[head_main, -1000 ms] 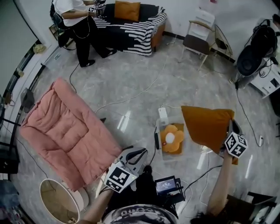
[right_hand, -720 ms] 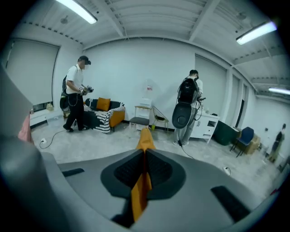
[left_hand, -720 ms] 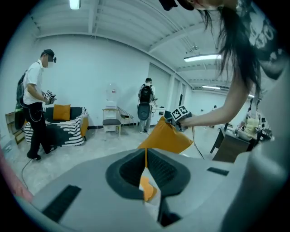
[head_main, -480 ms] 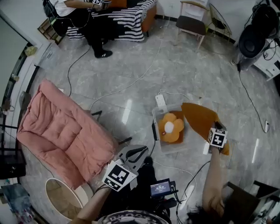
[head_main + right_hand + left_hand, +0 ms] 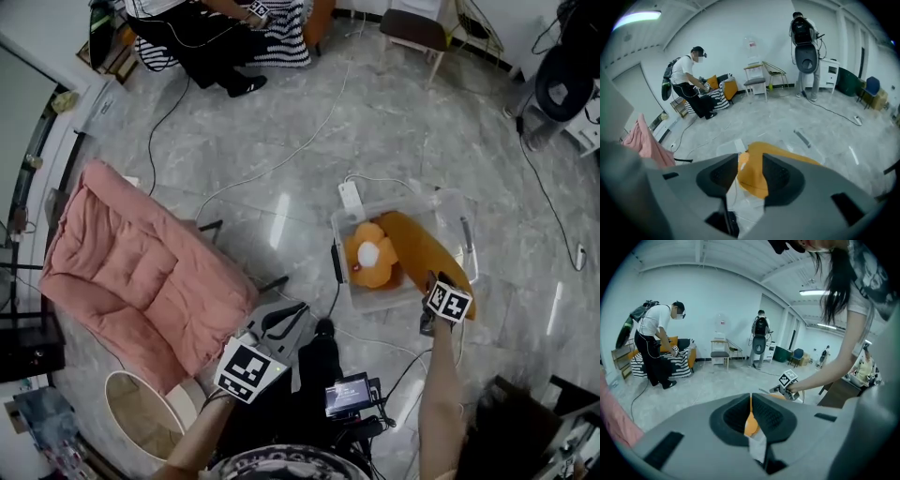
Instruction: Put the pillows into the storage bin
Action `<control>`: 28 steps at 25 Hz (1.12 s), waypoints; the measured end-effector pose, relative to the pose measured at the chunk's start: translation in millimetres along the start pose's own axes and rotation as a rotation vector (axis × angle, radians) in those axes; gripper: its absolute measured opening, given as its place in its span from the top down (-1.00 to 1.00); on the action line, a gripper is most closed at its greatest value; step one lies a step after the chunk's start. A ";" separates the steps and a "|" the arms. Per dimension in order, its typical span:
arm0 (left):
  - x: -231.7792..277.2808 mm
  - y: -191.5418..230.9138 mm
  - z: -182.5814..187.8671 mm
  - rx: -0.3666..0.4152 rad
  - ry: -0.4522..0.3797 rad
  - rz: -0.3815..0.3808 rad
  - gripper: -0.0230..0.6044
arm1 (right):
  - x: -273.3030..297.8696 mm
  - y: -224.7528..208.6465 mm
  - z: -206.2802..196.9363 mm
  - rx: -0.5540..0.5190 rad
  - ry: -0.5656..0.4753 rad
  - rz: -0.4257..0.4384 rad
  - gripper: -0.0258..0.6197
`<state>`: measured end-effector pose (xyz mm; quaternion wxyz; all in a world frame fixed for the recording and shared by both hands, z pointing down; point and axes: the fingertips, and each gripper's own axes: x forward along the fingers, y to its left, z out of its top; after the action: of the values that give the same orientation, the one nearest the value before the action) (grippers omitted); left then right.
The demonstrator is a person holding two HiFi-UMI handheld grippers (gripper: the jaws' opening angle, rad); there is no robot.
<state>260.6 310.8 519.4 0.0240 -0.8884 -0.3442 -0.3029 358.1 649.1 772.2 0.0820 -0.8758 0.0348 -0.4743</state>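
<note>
Orange pillow [image 5: 422, 246] looked soft, best pinched at a corner; right gripper [image 5: 437, 281] was opening its jaws around it. Left gripper [image 5: 281, 322] was closed, empty.

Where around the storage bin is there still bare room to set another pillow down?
Inside the storage bin it is crowded: the flower pillow fills the left side, the orange pillow slants across the right and over the near rim. Bare floor lies between the bin and the pink lounger.
</note>
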 end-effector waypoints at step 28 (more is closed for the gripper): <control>-276.2 3.5 -170.6 -0.400 -0.174 0.629 0.86 | -217.2 444.8 -74.3 -0.718 -0.098 0.853 0.32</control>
<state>13.8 100.4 505.9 -0.0876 -0.9600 0.0103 -0.2656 184.5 233.3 554.3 -0.0353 -0.7782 0.5414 -0.3163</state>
